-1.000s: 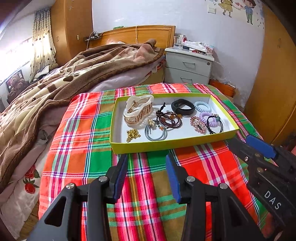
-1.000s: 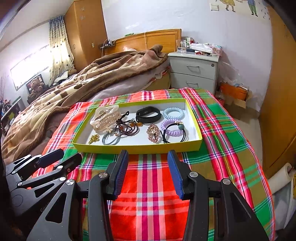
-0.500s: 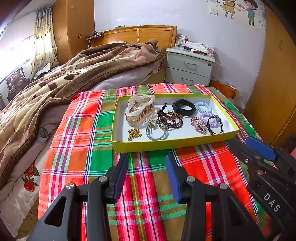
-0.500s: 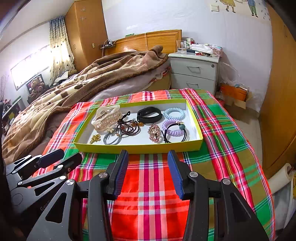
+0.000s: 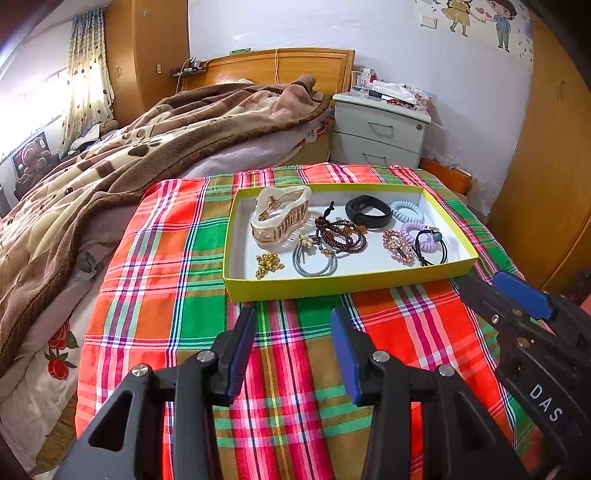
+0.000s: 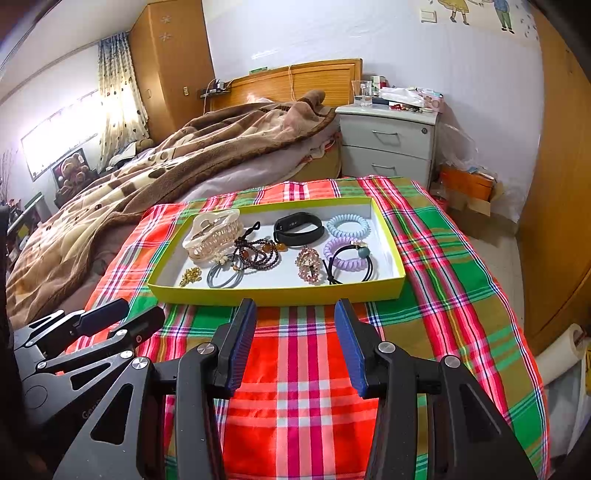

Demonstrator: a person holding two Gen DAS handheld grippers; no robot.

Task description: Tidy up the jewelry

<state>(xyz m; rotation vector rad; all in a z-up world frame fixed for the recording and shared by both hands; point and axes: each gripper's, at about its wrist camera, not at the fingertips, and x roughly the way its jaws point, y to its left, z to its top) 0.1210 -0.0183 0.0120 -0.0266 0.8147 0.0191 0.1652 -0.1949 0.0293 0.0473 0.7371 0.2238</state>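
While both tongs, left gripper (image 5: 293, 354) and right gripper (image 6: 295, 345), gape empty near the tray (image 6: 273, 293), its light, stiff hair claw (image 6: 214, 236) looks easiest pinched across its spine.

Red-green-orange plaid cloth (image 5: 162, 295) covers near surface, 6 o'clock. Brown patterned fleece blanket (image 5: 110, 158) heaped on bed, 9–10 o'clock. Wooden headboard (image 5: 291, 66) at 12 o'clock. Grey two-drawer nightstand (image 6: 388, 140) at 1 o'clock, cluttered top with clear drinking glass (image 6: 361, 92). Spotted curtain (image 6: 118, 92) at 10 o'clock. Cartoon wall sticker (image 5: 480, 18) at 1–2 o'clock.
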